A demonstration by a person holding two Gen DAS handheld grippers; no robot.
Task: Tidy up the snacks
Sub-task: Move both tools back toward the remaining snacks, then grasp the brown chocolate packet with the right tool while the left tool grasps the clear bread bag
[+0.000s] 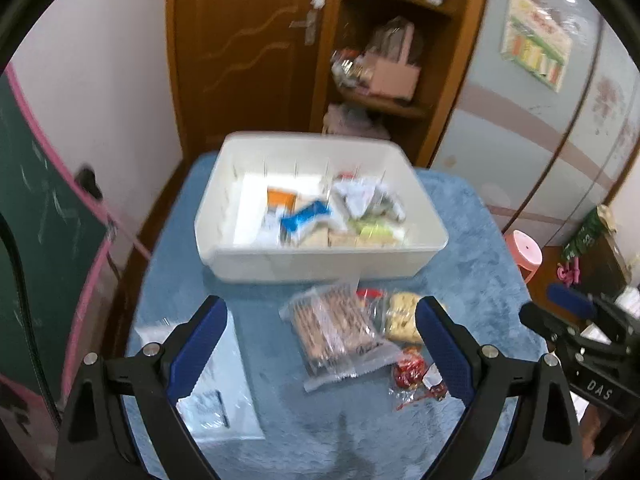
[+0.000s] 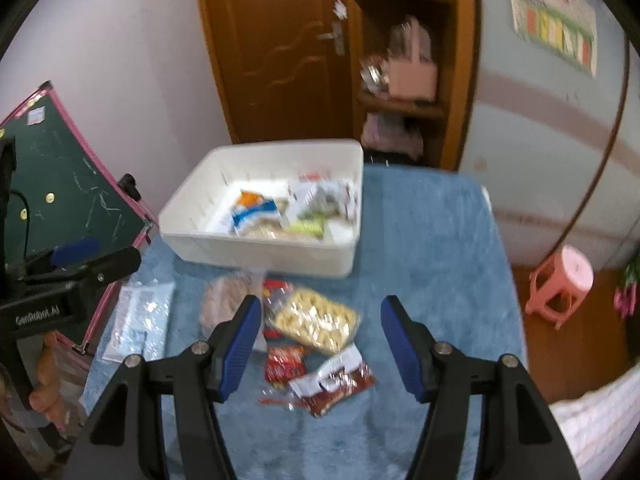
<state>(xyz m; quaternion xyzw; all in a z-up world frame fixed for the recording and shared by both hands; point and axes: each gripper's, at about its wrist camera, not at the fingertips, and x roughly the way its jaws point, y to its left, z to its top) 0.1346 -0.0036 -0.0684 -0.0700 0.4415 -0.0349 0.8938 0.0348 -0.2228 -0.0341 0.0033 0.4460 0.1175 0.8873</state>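
A white bin (image 1: 320, 266) (image 2: 264, 258) sits at the back of the blue table and holds several snack packs (image 1: 320, 216) (image 2: 288, 212). In front of it lie a clear pack of brown biscuits (image 1: 336, 324) (image 2: 224, 300), a pack of yellow snacks (image 1: 402, 316) (image 2: 316, 320), a red pack (image 1: 408, 372) (image 2: 284, 364) and a brown-red pack (image 2: 332, 384). My left gripper (image 1: 320, 320) is open above the biscuits. My right gripper (image 2: 320, 320) is open above the yellow pack. Both are empty.
A flat clear bag with a label (image 1: 224, 392) (image 2: 140, 320) lies at the table's left. The blue cloth (image 1: 472, 248) (image 2: 432, 240) covers the table. A chalkboard (image 2: 68, 196) stands left, a pink stool (image 2: 560, 284) right, a wooden door and shelves behind.
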